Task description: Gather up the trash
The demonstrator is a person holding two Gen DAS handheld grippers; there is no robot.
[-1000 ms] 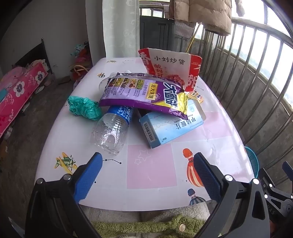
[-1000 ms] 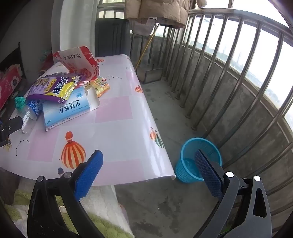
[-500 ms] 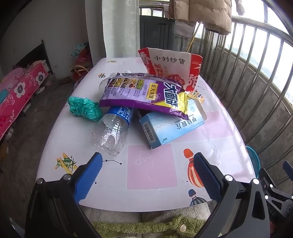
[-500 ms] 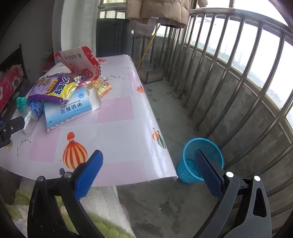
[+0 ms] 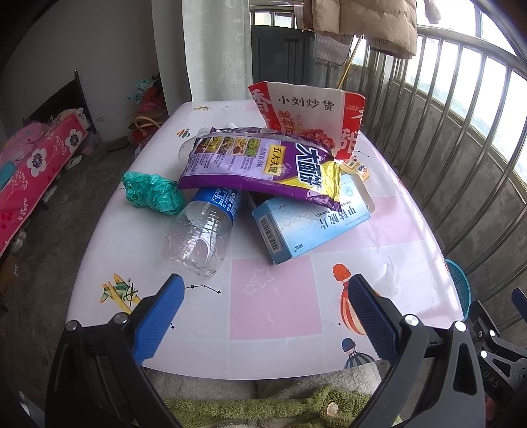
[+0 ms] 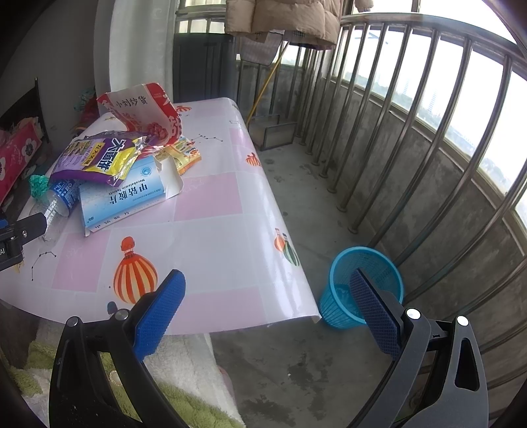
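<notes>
A pile of trash lies on the table (image 5: pixel 276 296): an empty plastic bottle (image 5: pixel 201 230), a blue medicine box (image 5: pixel 309 224), a purple snack bag (image 5: pixel 263 164) on top of both, a red and white paper bag (image 5: pixel 309 115) behind, a crumpled green plastic bag (image 5: pixel 151 194) at the left and a small yellow wrapper (image 5: pixel 357 168). My left gripper (image 5: pixel 263 312) is open and empty above the table's near edge. My right gripper (image 6: pixel 266 306) is open and empty over the table's right corner. A blue mesh bin (image 6: pixel 359 286) stands on the floor beside the table.
A metal railing (image 6: pixel 411 138) runs along the right side of the balcony. A coat (image 5: pixel 362 23) hangs on it at the back. A pink flowered bed (image 5: pixel 29 171) is at the far left. A green and white plush blanket (image 6: pixel 184 388) lies below the table's near edge.
Both views have shifted only slightly. The trash pile and the bin have not moved. Both grippers stay open.
</notes>
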